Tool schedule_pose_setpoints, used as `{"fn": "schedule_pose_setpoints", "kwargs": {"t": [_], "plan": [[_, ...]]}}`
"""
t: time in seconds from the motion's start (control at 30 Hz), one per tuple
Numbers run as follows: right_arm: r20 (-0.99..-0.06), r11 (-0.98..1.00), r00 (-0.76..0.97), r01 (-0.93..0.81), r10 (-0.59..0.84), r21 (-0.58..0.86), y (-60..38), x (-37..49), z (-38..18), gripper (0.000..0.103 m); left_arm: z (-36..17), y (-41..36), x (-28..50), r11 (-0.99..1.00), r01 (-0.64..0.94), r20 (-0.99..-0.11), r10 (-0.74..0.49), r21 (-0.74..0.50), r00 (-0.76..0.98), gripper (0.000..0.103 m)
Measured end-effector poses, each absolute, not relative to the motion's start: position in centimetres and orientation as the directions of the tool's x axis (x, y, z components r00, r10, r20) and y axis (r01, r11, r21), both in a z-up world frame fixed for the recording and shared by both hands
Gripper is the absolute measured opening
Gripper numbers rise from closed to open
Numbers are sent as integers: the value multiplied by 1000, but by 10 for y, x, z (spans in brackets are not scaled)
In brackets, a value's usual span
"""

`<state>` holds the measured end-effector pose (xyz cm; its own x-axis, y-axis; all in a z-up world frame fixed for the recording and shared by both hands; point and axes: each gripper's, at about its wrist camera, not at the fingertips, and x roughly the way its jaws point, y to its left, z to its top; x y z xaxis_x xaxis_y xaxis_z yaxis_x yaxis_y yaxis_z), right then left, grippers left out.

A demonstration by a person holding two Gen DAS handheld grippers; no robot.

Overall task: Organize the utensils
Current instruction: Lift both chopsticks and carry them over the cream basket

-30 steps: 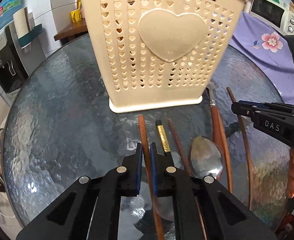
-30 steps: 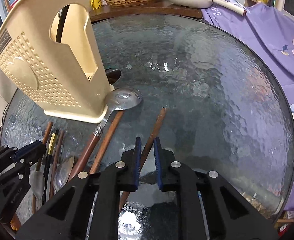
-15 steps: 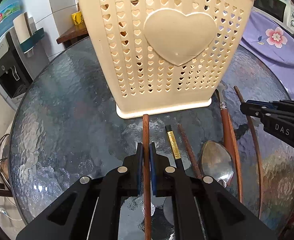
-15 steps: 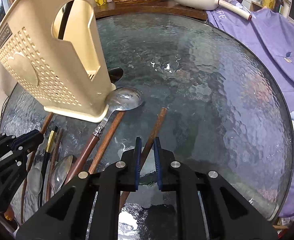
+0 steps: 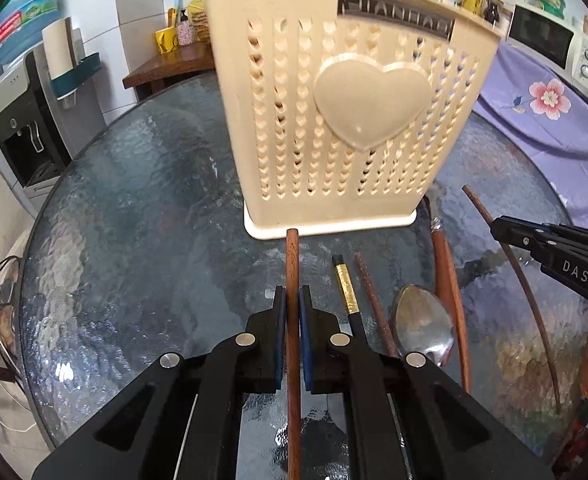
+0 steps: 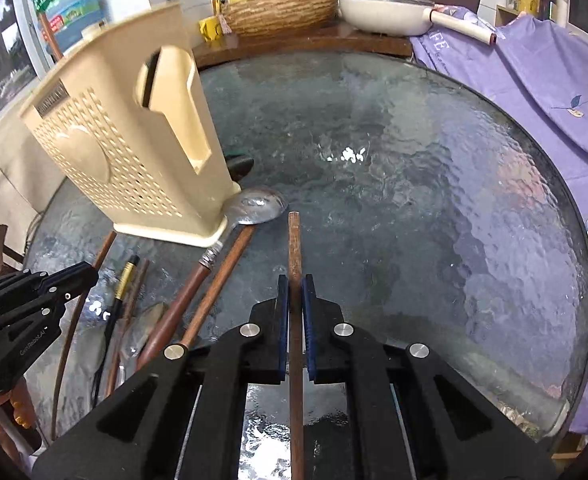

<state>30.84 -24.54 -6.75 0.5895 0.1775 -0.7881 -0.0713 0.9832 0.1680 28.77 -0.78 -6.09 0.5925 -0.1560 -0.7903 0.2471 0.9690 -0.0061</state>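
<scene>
A cream plastic utensil holder point(image 5: 345, 128) with heart holes stands on the round glass table point(image 5: 134, 208); it also shows in the right wrist view point(image 6: 134, 152). My left gripper point(image 5: 292, 300) is shut on a brown wooden chopstick point(image 5: 292, 264) that points at the holder's base. My right gripper point(image 6: 294, 286) is shut on another brown wooden chopstick point(image 6: 294, 240), lifted off the glass. On the table lie a black chopstick with a gold band point(image 5: 345, 288), a thin brown chopstick point(image 5: 373, 304), a metal spoon point(image 5: 423, 324), a wooden-handled ladle point(image 6: 254, 210) and a thin brown stick point(image 5: 521, 300).
A purple flowered cloth point(image 6: 533, 92) covers furniture to the right of the table. A wooden shelf behind holds a woven basket point(image 6: 282, 10) and a white pan point(image 6: 385, 12). A water dispenser point(image 5: 18, 128) stands to the left. The right gripper point(image 5: 553, 256) shows at the left view's right edge.
Both grippers have risen with their chopsticks. The left one's chopstick now points straight at the holder's base. The right one's chopstick has swung from slanted to straight ahead.
</scene>
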Motion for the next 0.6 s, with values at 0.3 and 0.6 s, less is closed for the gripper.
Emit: {"fn": "schedule_pose_setpoints", "kwargs": {"t": [0.3,0.6], "plan": [[-683,964,685,-122,255,238,-246,280,-26,7,-19,3,263,965,260,-725,-207,-40,657,7],[-538,936,771,-227,342,270,-237,242,34,7,31,6,238,953,294,-638,-272,-75,720,7]]}}
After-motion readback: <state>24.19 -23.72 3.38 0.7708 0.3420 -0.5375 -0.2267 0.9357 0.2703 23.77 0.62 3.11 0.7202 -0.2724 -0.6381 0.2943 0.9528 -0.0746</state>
